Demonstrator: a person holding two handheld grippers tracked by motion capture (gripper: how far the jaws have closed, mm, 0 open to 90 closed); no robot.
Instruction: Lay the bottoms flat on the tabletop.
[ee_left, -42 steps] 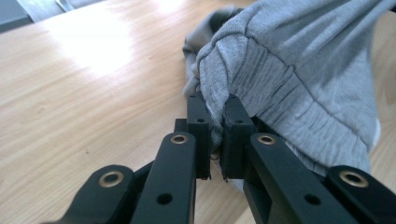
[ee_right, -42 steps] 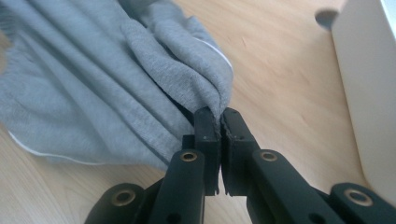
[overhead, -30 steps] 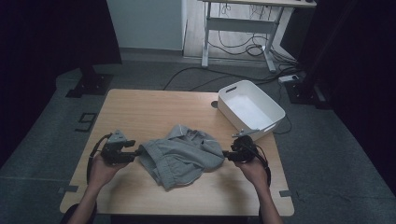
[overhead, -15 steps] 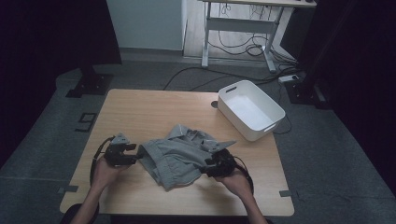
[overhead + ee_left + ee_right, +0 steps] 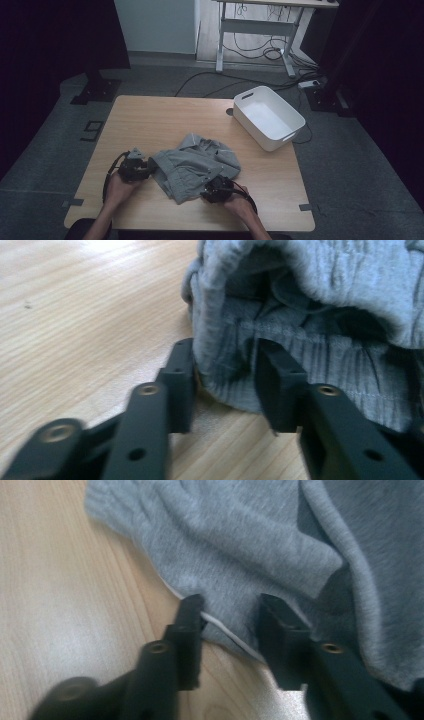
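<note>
A crumpled grey garment lies on the front half of the wooden table. My left gripper is at the garment's left edge. In the left gripper view its jaws straddle the thick ribbed hem and have just been closing, without a clear pinch. My right gripper is at the garment's front right edge. There its jaws also stand around flat grey cloth with a thin white edge, and they too have just been closing.
A white rectangular bin stands at the table's back right corner. Bare wood stretches behind the garment and along the left side. Cables trail from both grippers over the table's front edge. A desk frame and floor cables lie beyond the table.
Both hands came down onto the garment. The right hand slid left along the front edge to the garment's lower right corner. Both pairs of jaws narrowed around cloth.
</note>
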